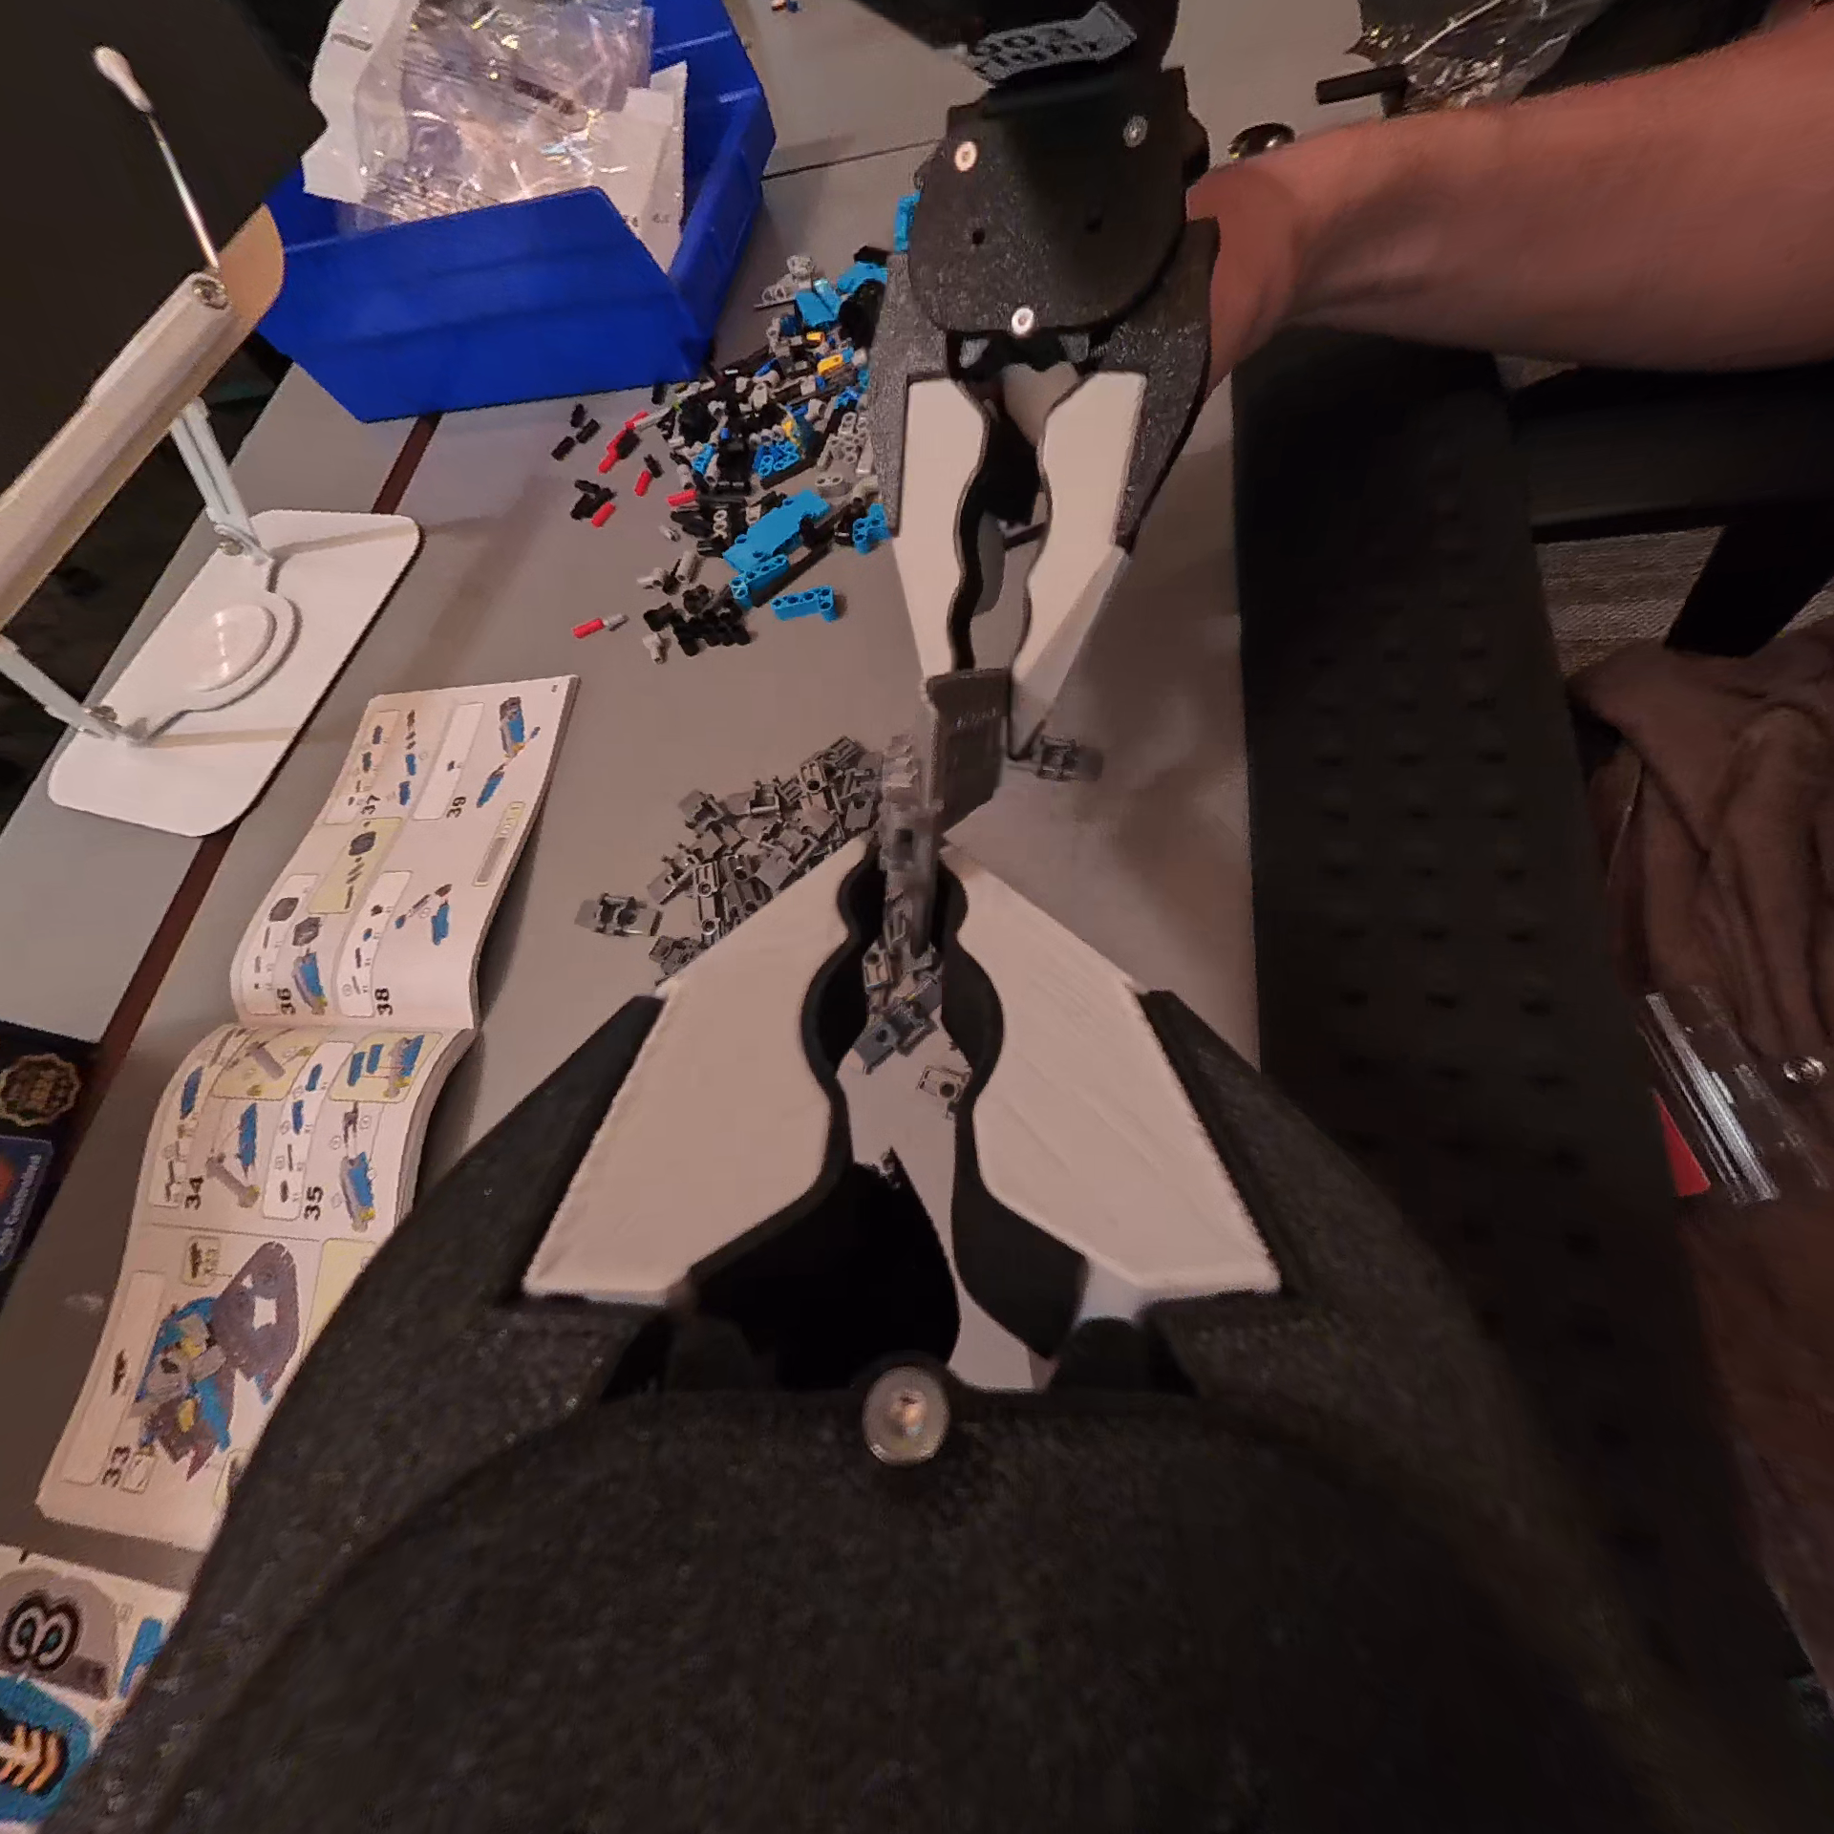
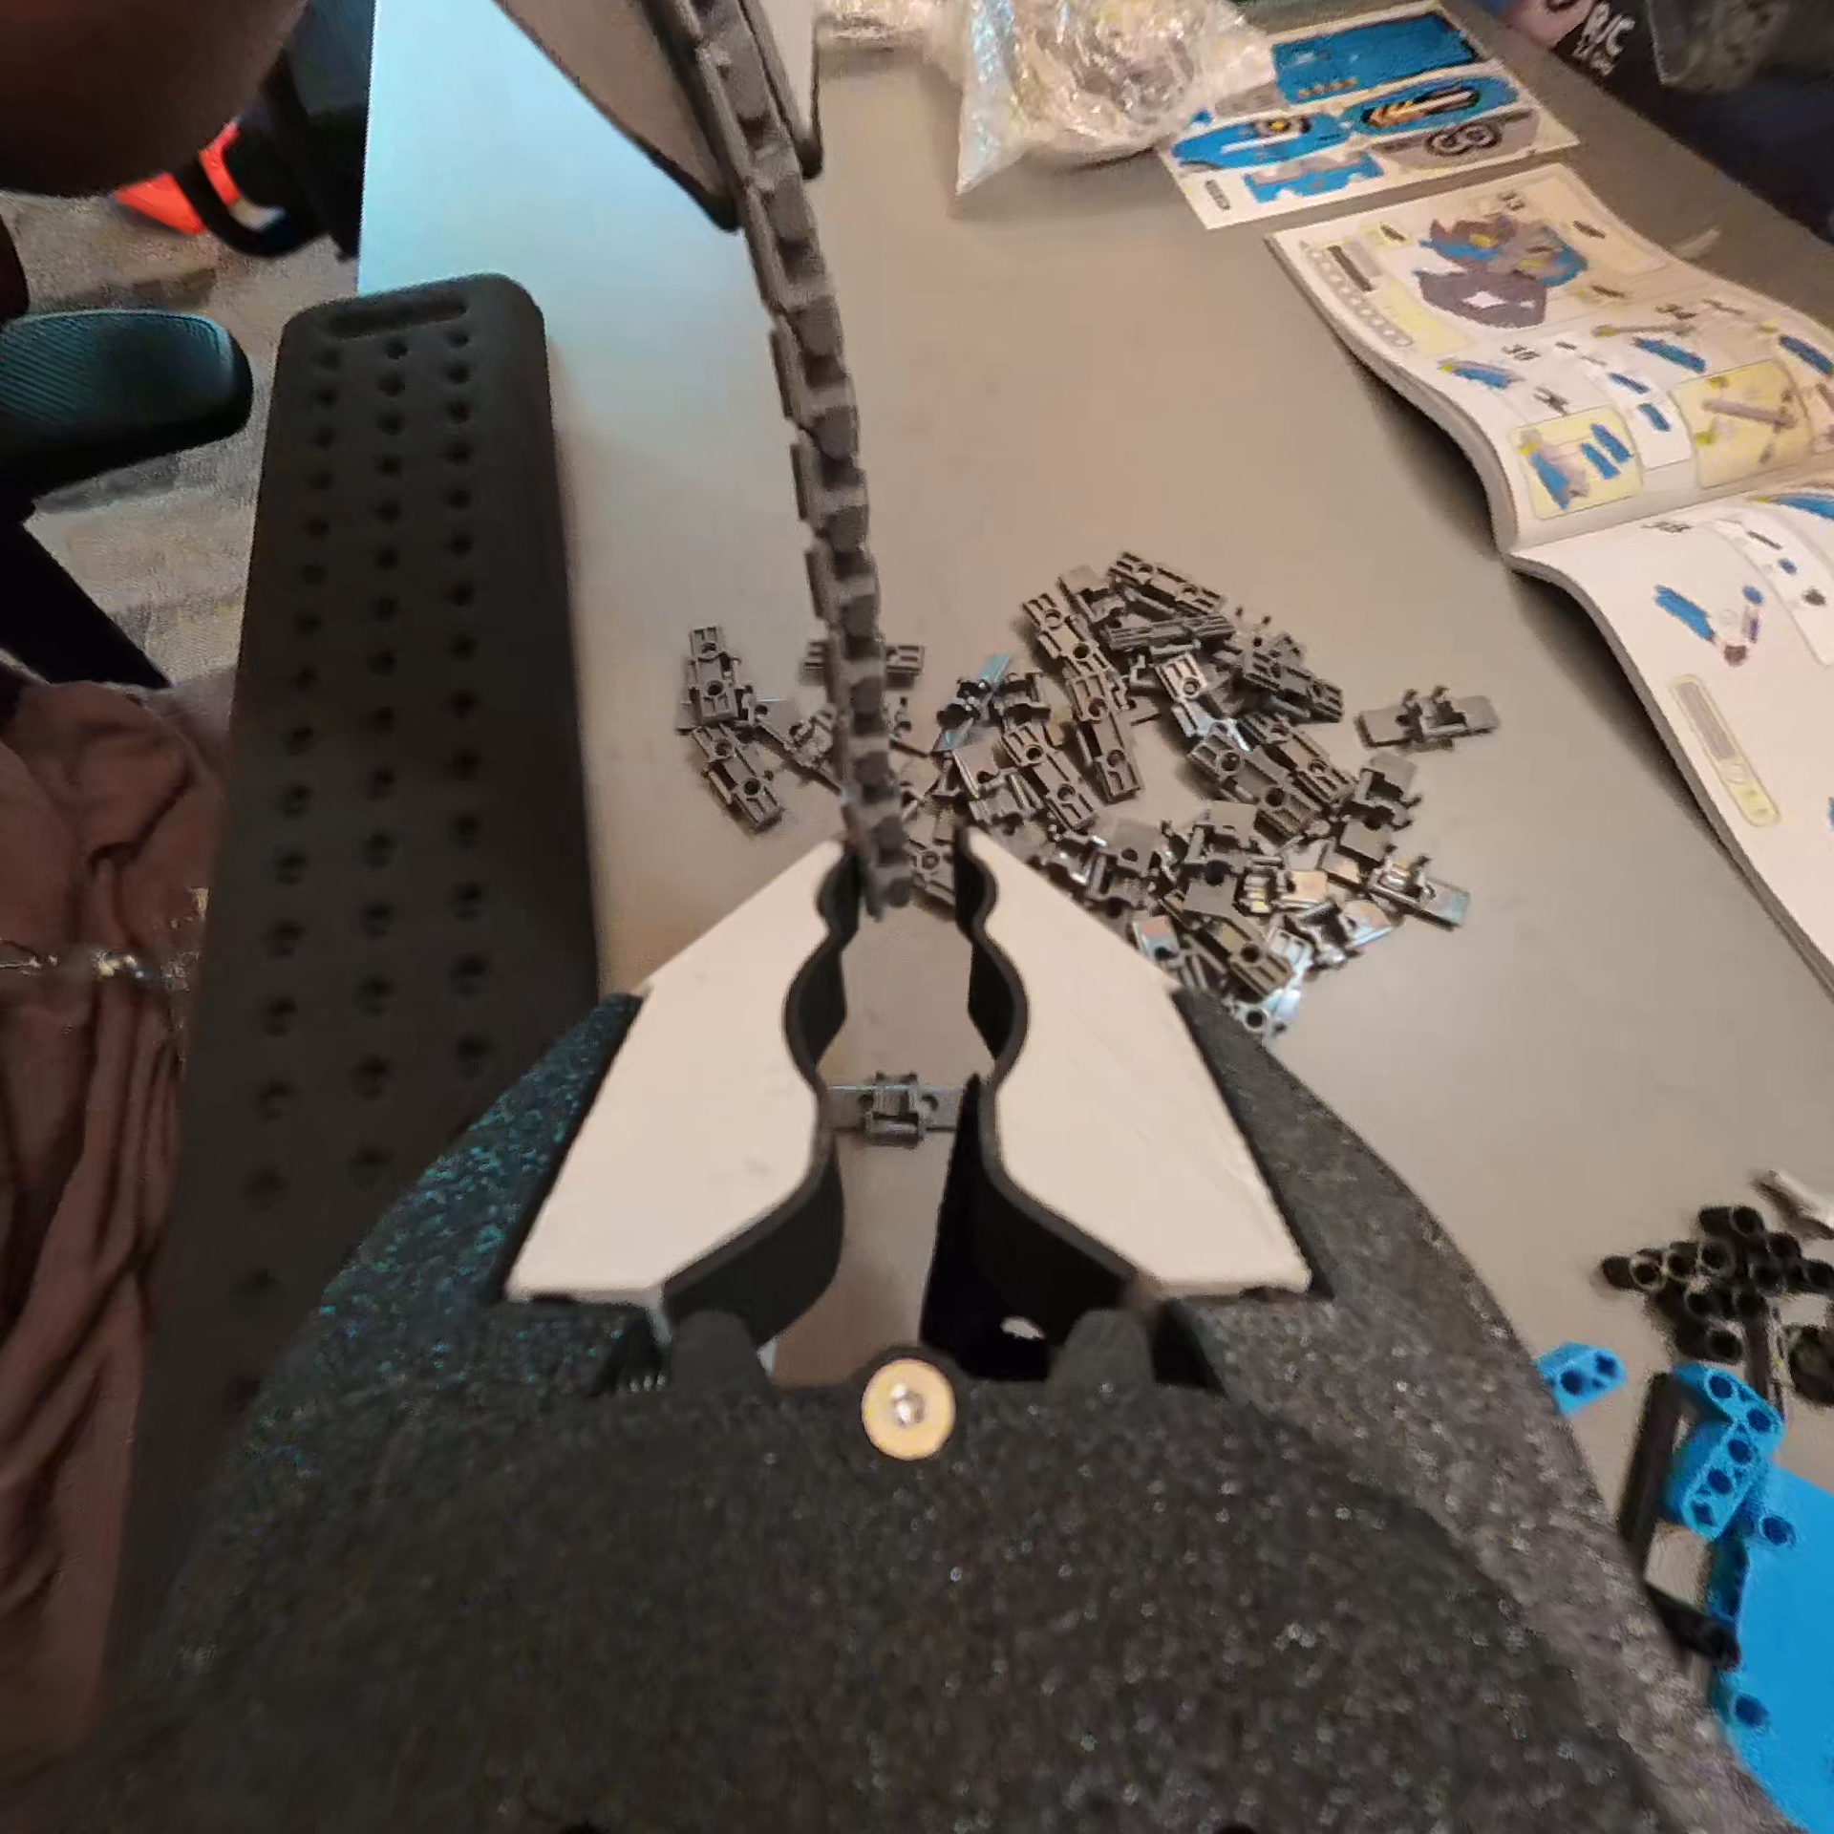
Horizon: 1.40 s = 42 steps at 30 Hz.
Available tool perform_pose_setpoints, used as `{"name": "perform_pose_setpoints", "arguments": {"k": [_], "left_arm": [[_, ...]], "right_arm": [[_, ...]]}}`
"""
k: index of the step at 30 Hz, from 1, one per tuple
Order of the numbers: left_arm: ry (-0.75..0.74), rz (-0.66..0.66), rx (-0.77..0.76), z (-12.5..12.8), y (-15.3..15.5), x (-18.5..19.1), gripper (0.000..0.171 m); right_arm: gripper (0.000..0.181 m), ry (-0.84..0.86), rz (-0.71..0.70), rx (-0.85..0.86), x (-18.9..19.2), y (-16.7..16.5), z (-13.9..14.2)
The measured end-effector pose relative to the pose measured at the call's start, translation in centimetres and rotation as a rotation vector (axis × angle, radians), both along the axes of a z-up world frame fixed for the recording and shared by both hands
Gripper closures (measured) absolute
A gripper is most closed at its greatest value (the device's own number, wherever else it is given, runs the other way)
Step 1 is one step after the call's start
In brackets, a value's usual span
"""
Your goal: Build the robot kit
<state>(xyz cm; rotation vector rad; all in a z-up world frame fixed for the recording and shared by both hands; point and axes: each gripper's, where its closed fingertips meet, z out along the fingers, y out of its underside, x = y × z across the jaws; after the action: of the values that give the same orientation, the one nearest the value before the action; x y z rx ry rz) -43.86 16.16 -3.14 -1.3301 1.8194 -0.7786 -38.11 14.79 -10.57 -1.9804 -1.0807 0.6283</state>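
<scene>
Pinching the lower end of a grey chain of linked track pieces (image 1: 908, 893), the left gripper (image 1: 908, 863) has its white fingers pressed almost together on it, with the links running down into the gap between them. At the chain's other end the right gripper (image 1: 978, 695), seen across the grey table (image 1: 556, 556) with a person's forearm (image 1: 1489, 228) behind it, grips a dark end link between its 2 fingertips. From the right wrist view the same chain (image 2: 829, 496) stretches away from the right gripper (image 2: 898, 873), whose fingers are narrowed on the last links, up toward the other gripper at the top edge; how firmly the pads bear on the chain is hard to tell. Under the chain lies a loose heap of grey track links (image 2: 1141, 784), and 1 single link (image 2: 893, 1104) sits on the table between the right gripper's fingers, nearer its base. Beside the heap is an open instruction booklet (image 1: 327, 992), and farther off a scatter of blue, black and red small bricks (image 1: 754, 476), a blue bin (image 1: 516, 278) holding clear plastic bags (image 1: 496, 89), and a white stand base (image 1: 228, 655). A black perforated pad (image 2: 387, 754) runs along the table edge next to brown cloth (image 2: 89, 992).
</scene>
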Motion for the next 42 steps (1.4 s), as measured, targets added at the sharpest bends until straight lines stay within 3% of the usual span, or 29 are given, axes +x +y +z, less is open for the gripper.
{"name": "perform_pose_setpoints", "arguments": {"k": [2, 8, 10, 15, 19, 20, 23, 30, 32, 35, 37, 42], "left_arm": [[-0.002, -0.007, -0.002, 0.0, 0.2, 0.3, 0.165], [-0.009, -0.003, 0.046, -0.9, 1.6, 2.1, 0.165], [-0.025, 0.003, 0.067, -1.2, 2.3, 3.0, 0.165], [0.003, -0.083, 0.061, -3.7, 1.0, 3.1, 0.167], [-0.057, -0.115, 0.085, -4.1, -0.1, 2.2, 0.168], [-0.064, -0.116, 0.088, -3.9, -0.3, 2.0, 0.168], [-0.082, -0.118, 0.108, -2.7, -0.6, 1.6, 0.168], [-0.159, -0.18, -0.001, 0.6, -2.1, 1.6, 0.168], [-0.189, -0.198, -0.019, 1.4, -2.6, 1.7, 0.168], [-0.198, -0.195, -0.044, 1.8, -2.5, 1.7, 0.168], [-0.194, -0.171, -0.077, 1.6, -2.1, 1.5, 0.168], [-0.162, -0.123, -0.365, 1.2, -1.0, 1.7, 0.164]], "right_arm": [[0.173, 0.041, -0.015, 0.023, 0.5, -0.1, 0.4], [0.172, 0.043, -0.026, 0.0, 1.8, -1.1, -0.1], [0.178, -0.037, -0.053, 0.023, 2.3, -1.4, -0.9], [0.181, -0.365, -0.204, 0.307, 4.7, -1.1, -1.7], [0.181, -0.441, -0.233, 0.296, 4.8, -2.0, -3.4], [0.18, -0.408, -0.217, 0.251, 4.4, -2.3, -3.8], [0.15, -0.246, -0.16, 0.086, 2.9, -3.0, -4.0], [0.124, 0.05, -0.114, -0.044, 0.4, -2.3, -1.6], [0.132, 0.081, -0.137, 0.016, 0.2, -1.2, -1.2], [0.172, 0.073, -0.11, 0.084, 0.1, -1.3, -0.7], [0.173, 0.111, -0.111, 0.122, 0.2, -1.5, 0.5], [0.174, 0.312, -0.001, -0.023, -1.2, -3.7, 1.8]]}}
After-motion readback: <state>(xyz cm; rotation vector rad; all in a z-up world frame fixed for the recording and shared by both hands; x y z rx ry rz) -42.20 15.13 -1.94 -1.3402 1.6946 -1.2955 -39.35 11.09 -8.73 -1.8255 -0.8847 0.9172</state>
